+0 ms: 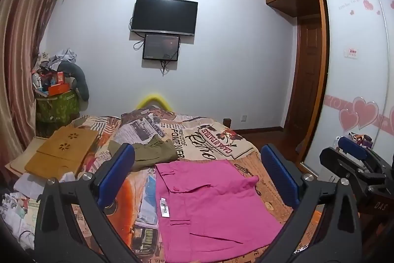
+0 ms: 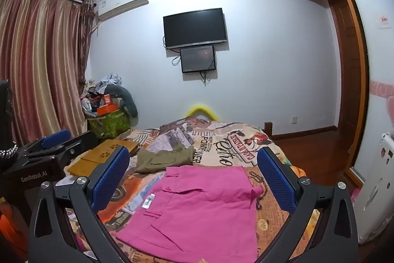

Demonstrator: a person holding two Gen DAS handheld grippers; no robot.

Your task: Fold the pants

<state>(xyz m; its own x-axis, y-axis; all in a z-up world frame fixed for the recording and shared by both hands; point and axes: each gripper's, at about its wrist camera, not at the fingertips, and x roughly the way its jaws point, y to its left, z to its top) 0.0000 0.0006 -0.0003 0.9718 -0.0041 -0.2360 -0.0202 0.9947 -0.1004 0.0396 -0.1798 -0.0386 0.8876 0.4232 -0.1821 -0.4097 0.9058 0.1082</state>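
Note:
Pink pants (image 1: 211, 208) lie folded flat on the patterned bed cover, with a white label showing; they also show in the right wrist view (image 2: 202, 211). My left gripper (image 1: 199, 176) hovers above them, open and empty, its blue pads wide apart. My right gripper (image 2: 194, 176) is also open and empty above the pants. The right gripper shows at the right edge of the left wrist view (image 1: 354, 159); the left gripper shows at the left of the right wrist view (image 2: 56, 147).
Folded olive-green pants (image 1: 152, 149) lie farther back on the bed (image 1: 221, 139). A brown board (image 1: 64, 152) lies at the bed's left. A cluttered green box (image 1: 56, 105) stands by the curtain. A wardrobe (image 1: 357, 65) is on the right.

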